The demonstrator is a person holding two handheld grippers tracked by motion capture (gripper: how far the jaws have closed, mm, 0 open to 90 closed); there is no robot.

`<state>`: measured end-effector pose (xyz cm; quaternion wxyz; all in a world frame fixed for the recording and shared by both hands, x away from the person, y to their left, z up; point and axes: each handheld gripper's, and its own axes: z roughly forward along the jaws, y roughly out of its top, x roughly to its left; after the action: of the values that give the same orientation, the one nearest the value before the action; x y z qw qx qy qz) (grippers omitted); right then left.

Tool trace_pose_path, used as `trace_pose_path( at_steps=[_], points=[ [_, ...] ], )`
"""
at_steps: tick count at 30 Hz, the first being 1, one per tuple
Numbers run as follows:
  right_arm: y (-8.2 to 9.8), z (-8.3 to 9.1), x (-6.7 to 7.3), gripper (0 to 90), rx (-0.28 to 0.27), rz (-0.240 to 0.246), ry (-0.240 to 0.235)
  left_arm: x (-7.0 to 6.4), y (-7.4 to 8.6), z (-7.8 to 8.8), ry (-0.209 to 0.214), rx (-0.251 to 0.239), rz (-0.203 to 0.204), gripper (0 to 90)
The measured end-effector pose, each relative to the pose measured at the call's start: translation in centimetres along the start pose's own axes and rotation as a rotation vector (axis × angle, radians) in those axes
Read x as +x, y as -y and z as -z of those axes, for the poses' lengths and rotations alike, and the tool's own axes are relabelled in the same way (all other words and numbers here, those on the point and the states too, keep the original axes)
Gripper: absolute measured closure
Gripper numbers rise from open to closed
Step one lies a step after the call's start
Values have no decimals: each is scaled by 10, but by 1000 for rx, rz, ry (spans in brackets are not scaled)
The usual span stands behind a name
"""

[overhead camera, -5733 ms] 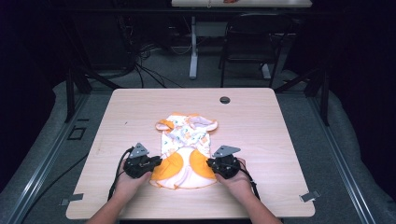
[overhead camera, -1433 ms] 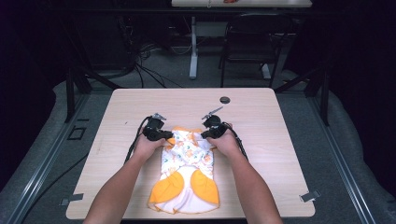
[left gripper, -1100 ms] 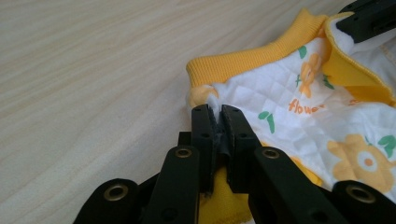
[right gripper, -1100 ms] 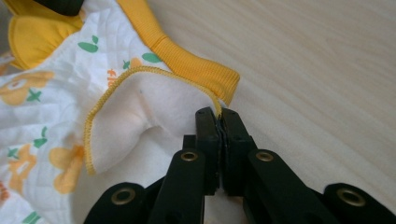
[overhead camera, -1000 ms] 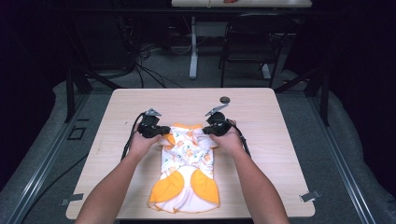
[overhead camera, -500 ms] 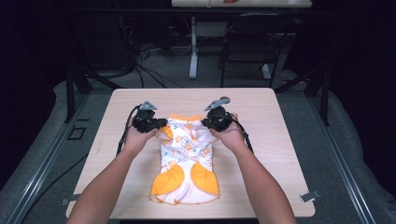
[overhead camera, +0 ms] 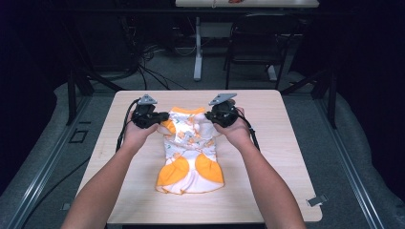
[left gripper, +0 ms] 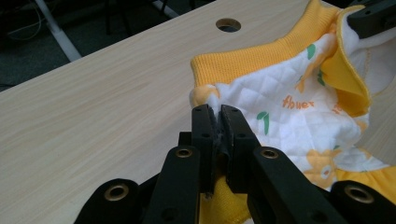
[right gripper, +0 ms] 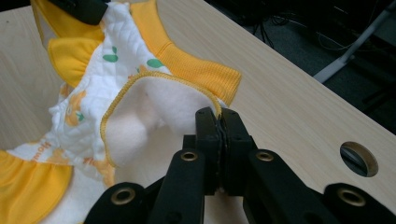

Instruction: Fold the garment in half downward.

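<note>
In the high view, a small quilted baby garment (overhead camera: 190, 148), white with orange print and orange panels, lies lengthwise on the wooden table (overhead camera: 277, 143), its orange lower end toward the person and its ribbed far edge raised between the two tools. The left gripper (overhead camera: 160, 117) and right gripper (overhead camera: 209, 116) each hold one far corner, spread apart so the cloth hangs open and flat between them rather than bunching; that looks like a grip for lifting the top edge to fold or reposition it. In the left gripper view, the black jaws are pressed almost together with a thin pinch of quilted cloth (left gripper: 280, 107) between them, right at the corner beside the orange ribbed band (left gripper: 261, 56); gripping the edge gives control of the whole side. A round cable hole (left gripper: 228, 24) sits in the tabletop beyond. In the right gripper view, the jaws are likewise closed tight on the garment's corner, where the fleecy inner lining (right gripper: 154, 116) shows because the fabric has curled open. The opposite tool's dark jaw (right gripper: 79, 10) holds the far corner, keeping the edge stretched.
</note>
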<state>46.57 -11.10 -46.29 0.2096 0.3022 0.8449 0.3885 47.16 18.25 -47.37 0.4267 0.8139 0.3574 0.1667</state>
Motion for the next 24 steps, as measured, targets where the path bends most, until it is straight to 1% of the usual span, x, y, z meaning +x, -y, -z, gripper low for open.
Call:
trace_pose_path(
  at_steps=[3,5,7,10,12,13,16,17,18,19,20,23,24],
  points=[
    [2,0,4,874,3,22,3,-3,4,2,1,-4,-18,851],
    [4,1,6,874,1,28,3,-6,7,3,6,-7,-34,851],
    [8,1,8,873,5,49,1,-8,12,4,19,-9,-44,851],
    [15,2,13,873,10,76,-16,-12,20,5,32,-9,-61,850],
    [20,4,15,873,14,91,-19,-13,25,7,44,-18,-60,851],
    [22,4,17,873,10,90,-21,-15,28,7,48,-17,-57,851],
    [28,6,21,872,12,107,-33,-19,36,8,52,-23,-60,850],
    [30,6,24,872,17,116,-37,-20,39,8,55,-22,-55,850],
    [31,7,26,872,29,129,-37,-21,41,7,52,-20,-57,850],
    [32,7,28,872,29,139,-40,-23,45,8,51,-24,-58,850],
    [34,7,31,872,22,135,-52,-23,47,8,54,-25,-58,850],
    [40,8,37,872,27,145,-69,-26,58,10,79,-33,-38,850],
    [42,9,39,872,41,152,-65,-27,61,11,82,-26,-41,850]
  ],
)
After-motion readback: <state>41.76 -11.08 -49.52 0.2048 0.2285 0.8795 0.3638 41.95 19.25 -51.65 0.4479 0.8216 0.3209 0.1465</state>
